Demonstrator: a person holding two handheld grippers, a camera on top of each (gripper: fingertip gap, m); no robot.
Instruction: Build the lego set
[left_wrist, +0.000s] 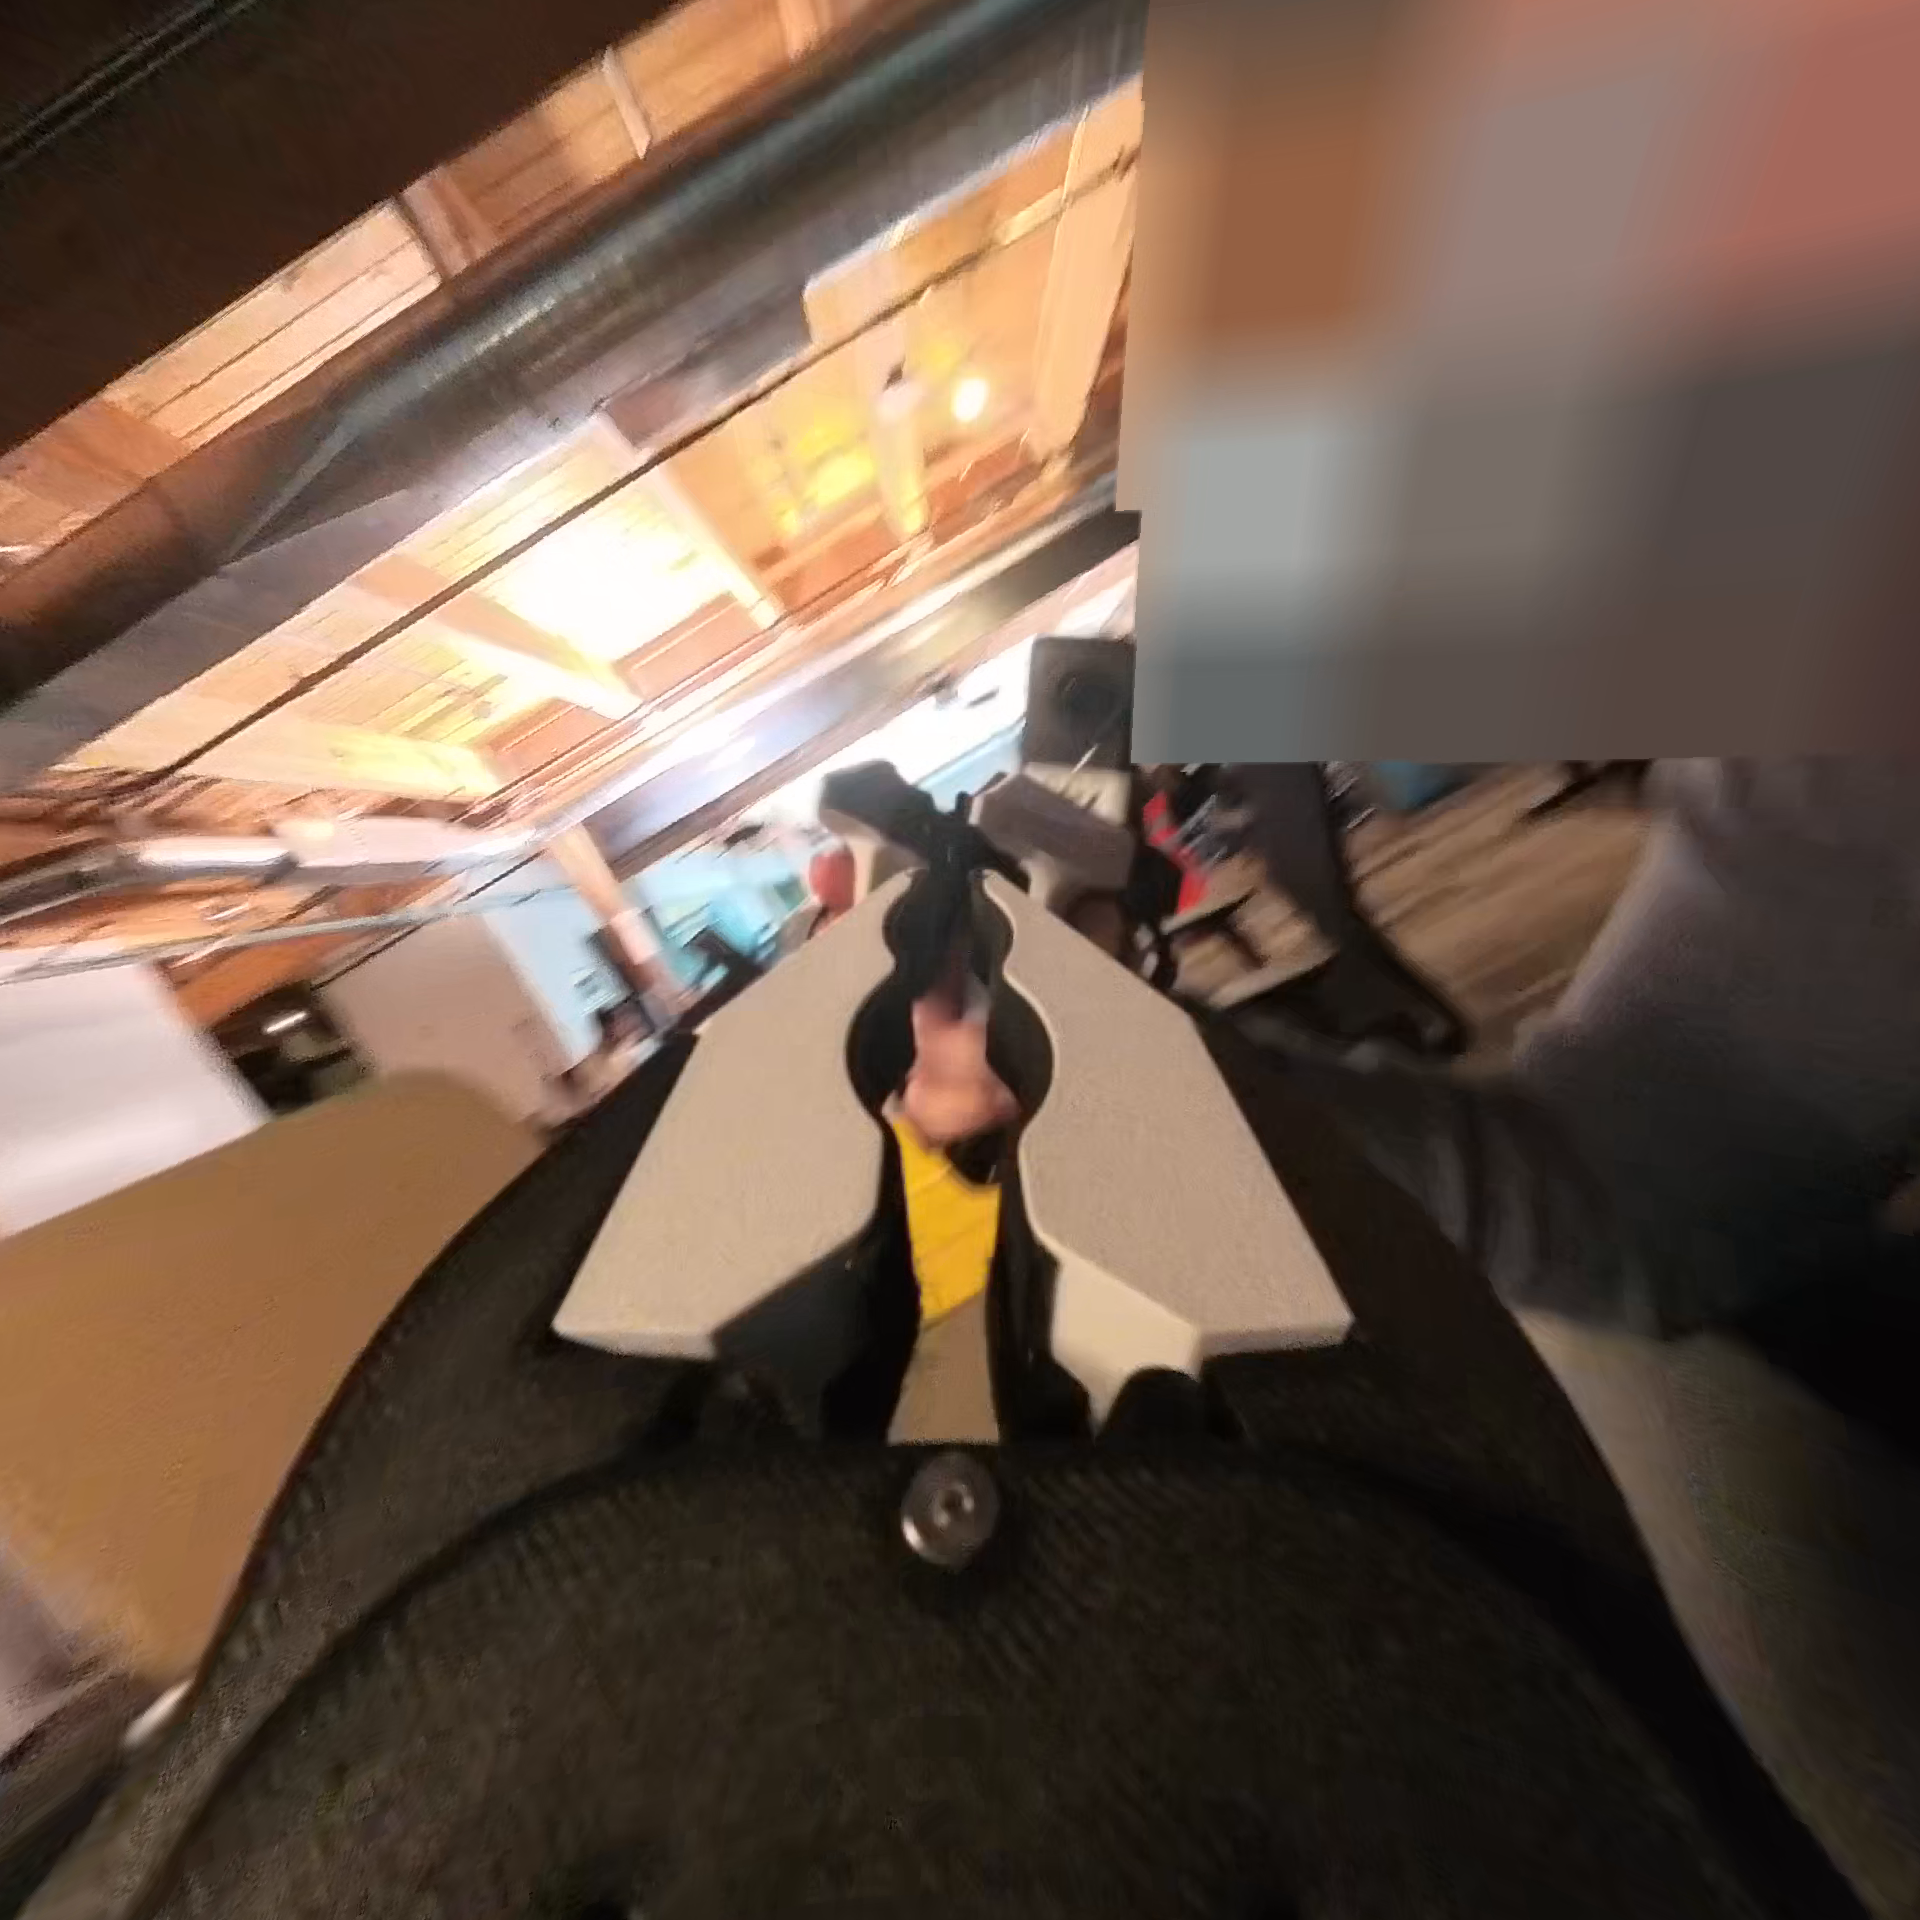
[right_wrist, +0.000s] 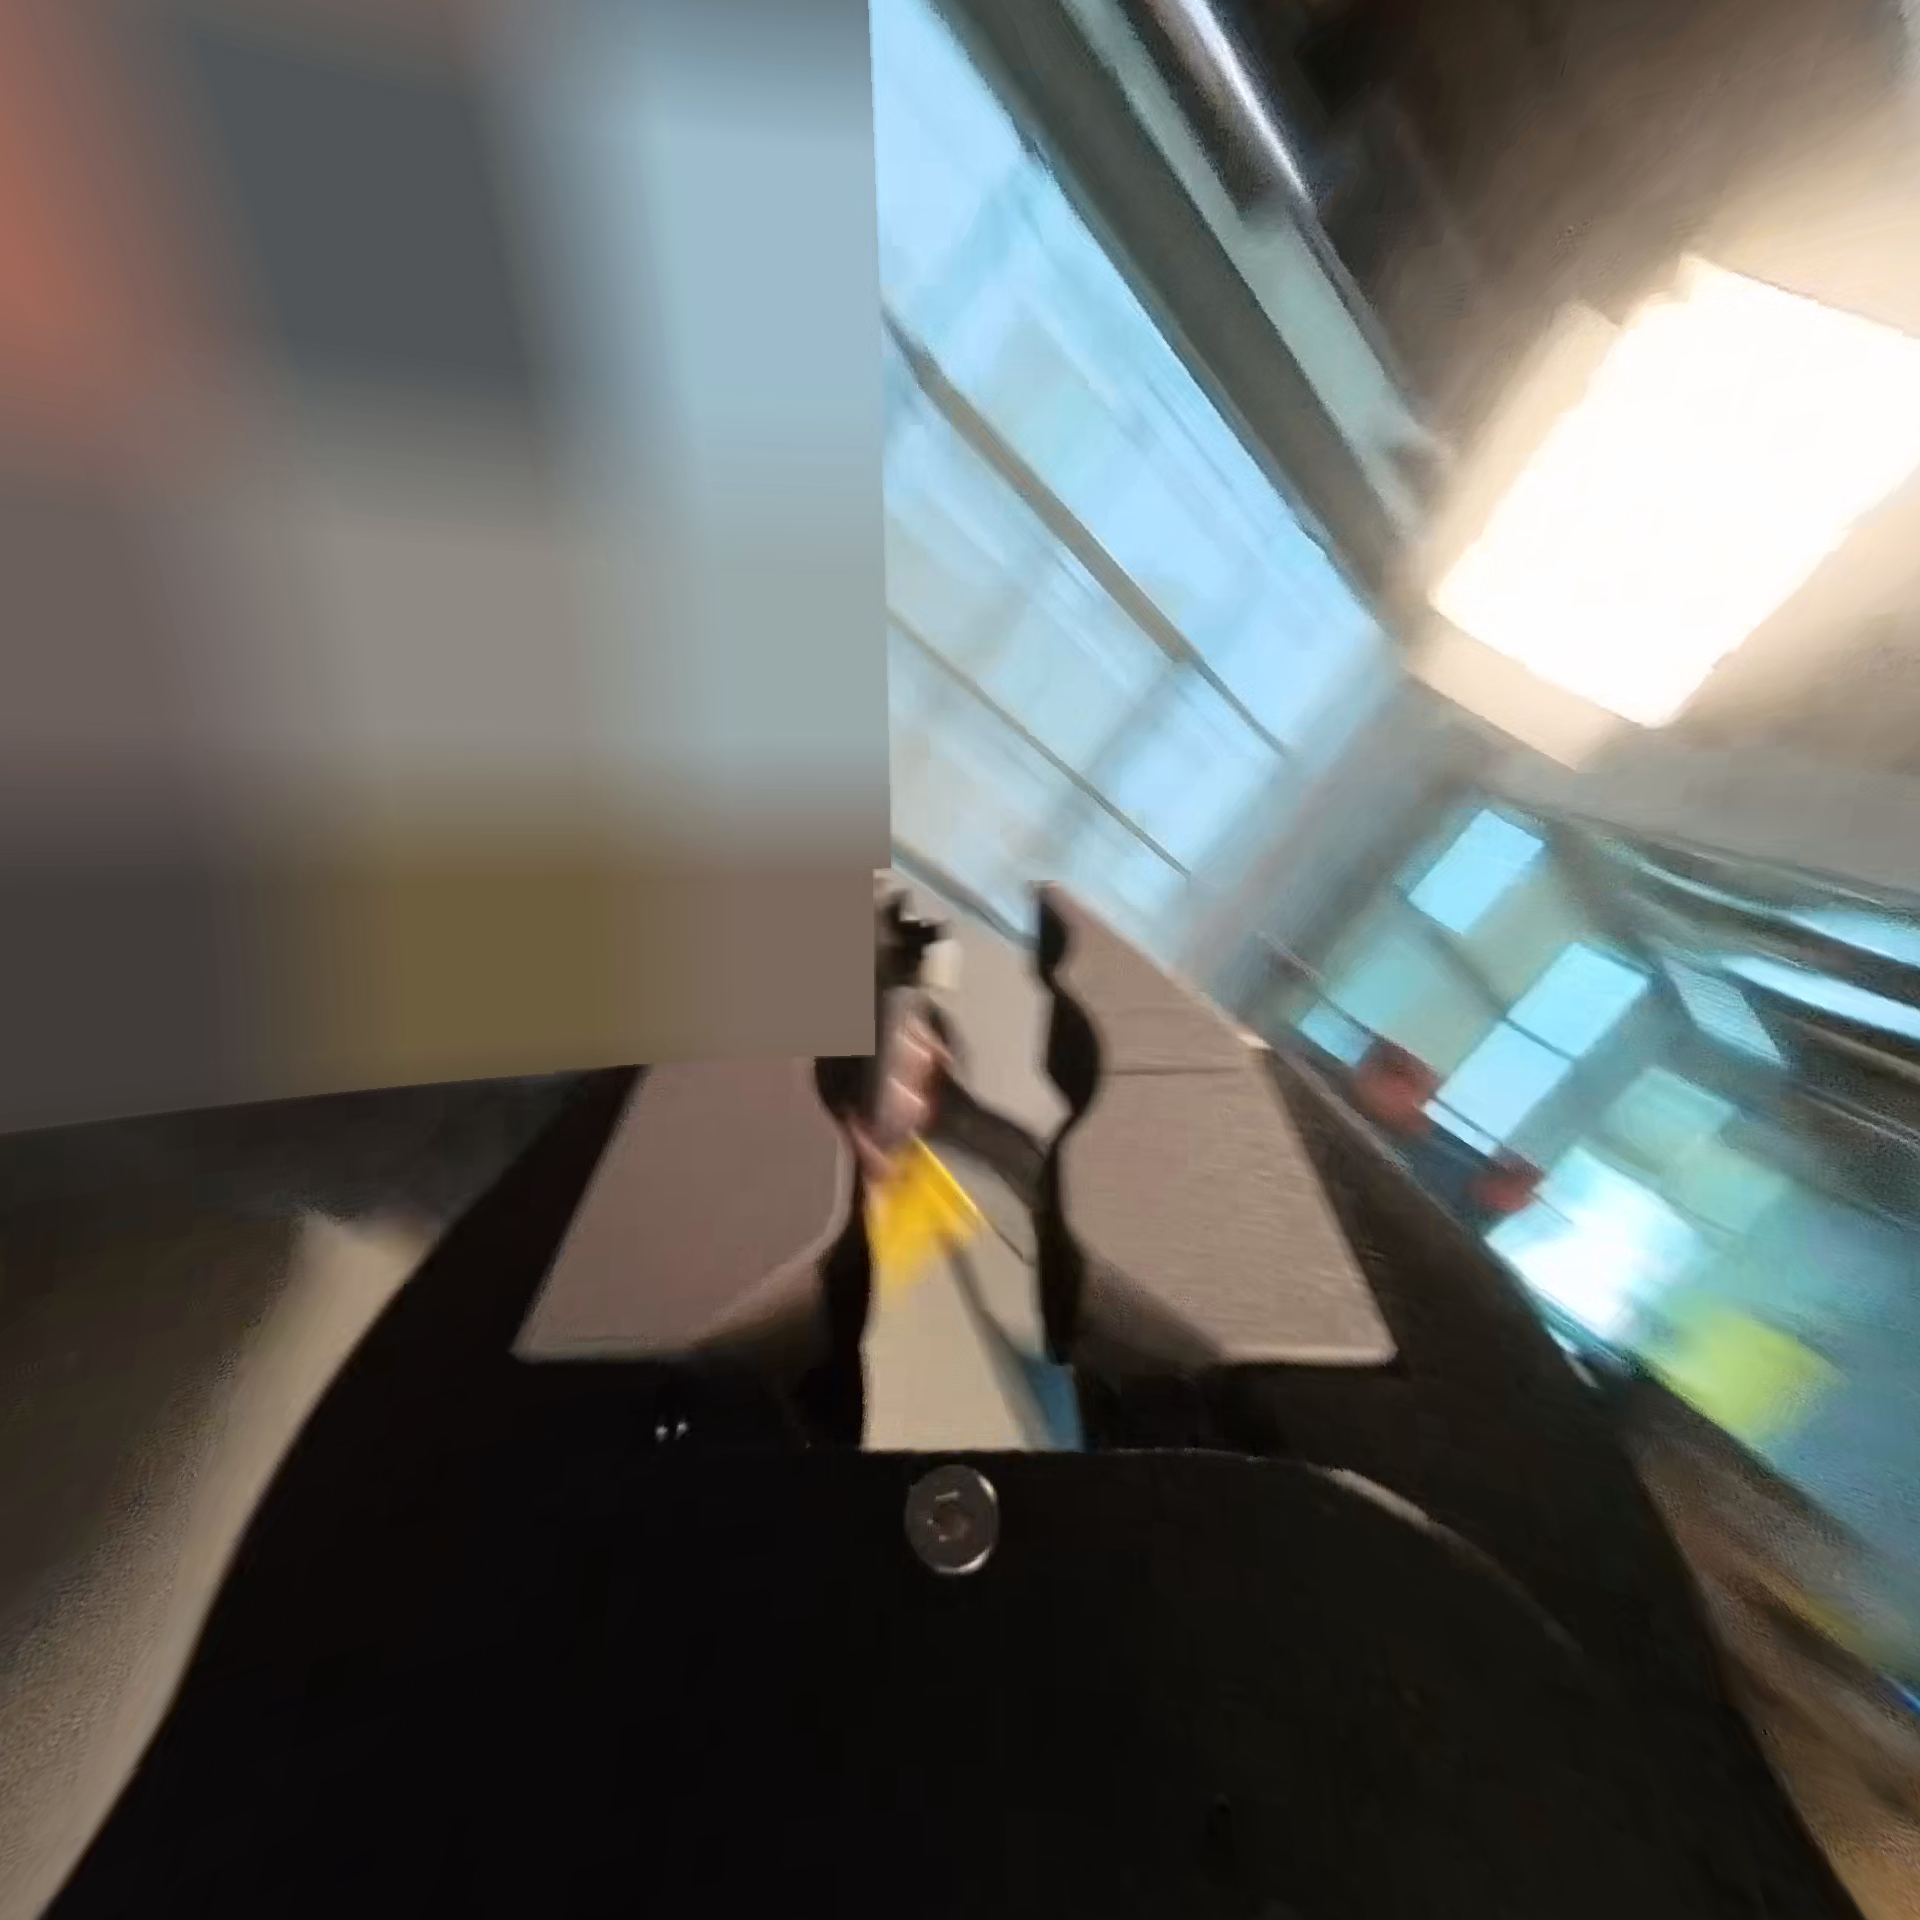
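Right now both my tools point up toward the ceiling rather than down at any bench, and both views are smeared. My left tool (left_wrist: 951, 883) is nearly closed on a small black spindly lego piece (left_wrist: 954, 862) at its tips, with a pinkish and yellow shape (left_wrist: 951, 1174) seen through the gap behind. My right tool (right_wrist: 966, 935) stands apart, gripping nothing I can make out. I judge this a carrying step mid-build; next I must tilt down and find the model before pressing anything home.

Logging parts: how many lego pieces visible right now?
1: a small black piece pinched at the left gripper tips. Right view is blurred; more may be hidden.
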